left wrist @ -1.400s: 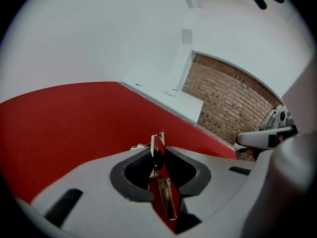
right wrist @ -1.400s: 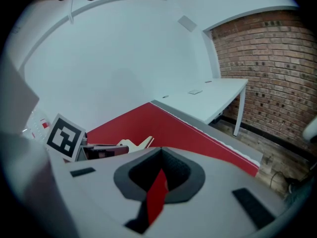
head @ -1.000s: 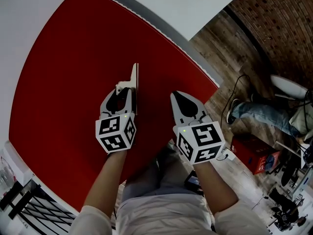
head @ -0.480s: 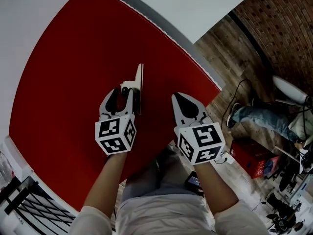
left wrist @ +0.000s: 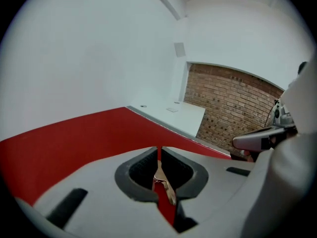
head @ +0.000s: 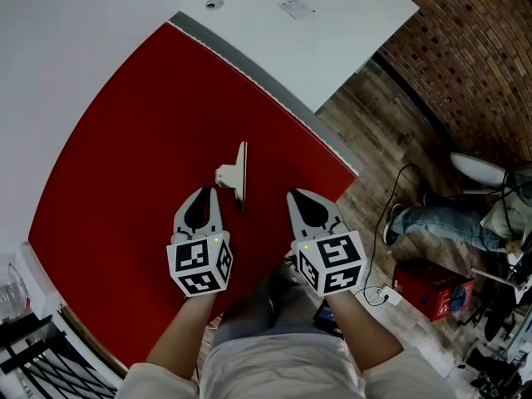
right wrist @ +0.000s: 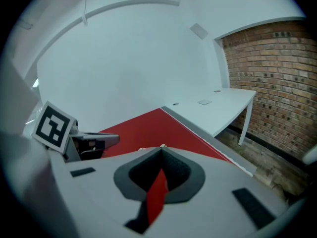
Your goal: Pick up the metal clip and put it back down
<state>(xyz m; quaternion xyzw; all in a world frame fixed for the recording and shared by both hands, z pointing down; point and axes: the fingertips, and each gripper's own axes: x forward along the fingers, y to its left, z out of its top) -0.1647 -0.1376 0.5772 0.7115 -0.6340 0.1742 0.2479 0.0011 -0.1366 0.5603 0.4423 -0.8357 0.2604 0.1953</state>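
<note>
Head view: metal clip (head: 235, 175) lies free on red surface (head: 125, 181), near centre, long blade edge-up. Left gripper (head: 202, 194) sits at clip's 7 o'clock, just beside it, not touching. Right gripper (head: 301, 198) sits at clip's 4 o'clock, well apart, idle; task likely one-handed.

Left gripper view: jaws closing, only thin slit left, nothing between pads. Clip glimpsed through slit, ahead on surface.

Right gripper view: jaws together, empty.

Judgement: clip set down and released, so put-down step appears done. Both grippers parked at near edge, clear of clip.
</note>
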